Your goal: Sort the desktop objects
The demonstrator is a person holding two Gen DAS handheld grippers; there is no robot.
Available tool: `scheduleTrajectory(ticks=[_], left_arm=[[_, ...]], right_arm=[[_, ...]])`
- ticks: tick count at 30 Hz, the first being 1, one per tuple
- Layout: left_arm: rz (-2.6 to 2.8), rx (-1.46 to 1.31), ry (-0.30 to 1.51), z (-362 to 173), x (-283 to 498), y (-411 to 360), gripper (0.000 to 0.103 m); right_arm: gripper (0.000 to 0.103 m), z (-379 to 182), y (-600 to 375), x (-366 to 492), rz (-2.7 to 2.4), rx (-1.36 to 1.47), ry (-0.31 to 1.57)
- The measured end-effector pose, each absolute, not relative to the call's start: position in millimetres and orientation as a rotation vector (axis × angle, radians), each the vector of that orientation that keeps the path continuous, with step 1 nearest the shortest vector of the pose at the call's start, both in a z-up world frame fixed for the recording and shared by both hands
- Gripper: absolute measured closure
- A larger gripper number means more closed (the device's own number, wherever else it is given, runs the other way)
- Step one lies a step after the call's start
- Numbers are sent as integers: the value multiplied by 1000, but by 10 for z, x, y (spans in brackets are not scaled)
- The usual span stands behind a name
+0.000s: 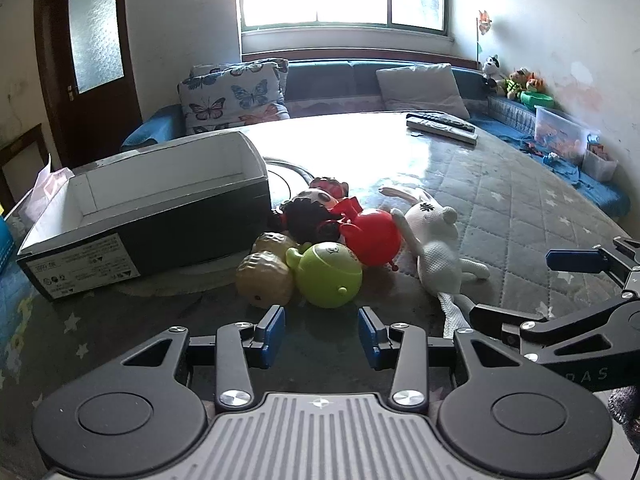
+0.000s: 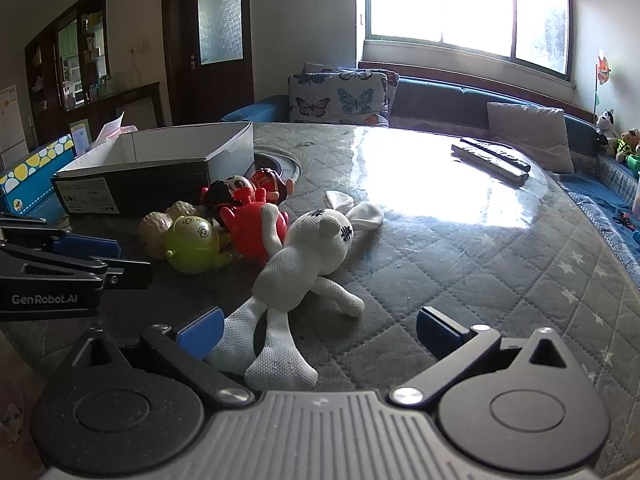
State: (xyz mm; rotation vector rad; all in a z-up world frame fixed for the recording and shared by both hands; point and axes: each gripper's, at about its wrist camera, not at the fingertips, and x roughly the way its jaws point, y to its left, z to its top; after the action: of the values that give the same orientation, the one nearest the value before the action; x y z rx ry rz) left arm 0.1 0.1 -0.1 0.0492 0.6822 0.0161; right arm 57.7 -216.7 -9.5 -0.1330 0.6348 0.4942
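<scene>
Just ahead of the left gripper (image 1: pixel 322 334), whose jaws stand apart on nothing, lies a huddle of toys on the quilted table (image 1: pixel 520 208): a lime-green round toy (image 1: pixel 326 274) nearest, two tan knobbly toys (image 1: pixel 264 278) to its left, a glossy red round toy (image 1: pixel 374 236) behind, and a dark-haired doll in red (image 1: pixel 316 210) farther back. A white knitted rabbit (image 2: pixel 304 264) sprawls to the right of them. Only the right wrist view shows its legs reaching between the wide-open jaws of the right gripper (image 2: pixel 320 330), one leg touching the left blue pad. Only that view also shows a blue spotted box (image 2: pixel 28 178) at far left. Ahead-left of both claws, the open shoebox (image 1: pixel 160 200) shows a bare white interior; its floor is partly hidden.
</scene>
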Motion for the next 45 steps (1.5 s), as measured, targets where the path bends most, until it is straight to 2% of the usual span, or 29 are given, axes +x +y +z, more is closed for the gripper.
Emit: scheduleTrajectory(ticks=[45], left_arm=[[-7,0,786,-76,75,-14,60]], right_arm=[[0,-110,-2037,465,526,-183,652]])
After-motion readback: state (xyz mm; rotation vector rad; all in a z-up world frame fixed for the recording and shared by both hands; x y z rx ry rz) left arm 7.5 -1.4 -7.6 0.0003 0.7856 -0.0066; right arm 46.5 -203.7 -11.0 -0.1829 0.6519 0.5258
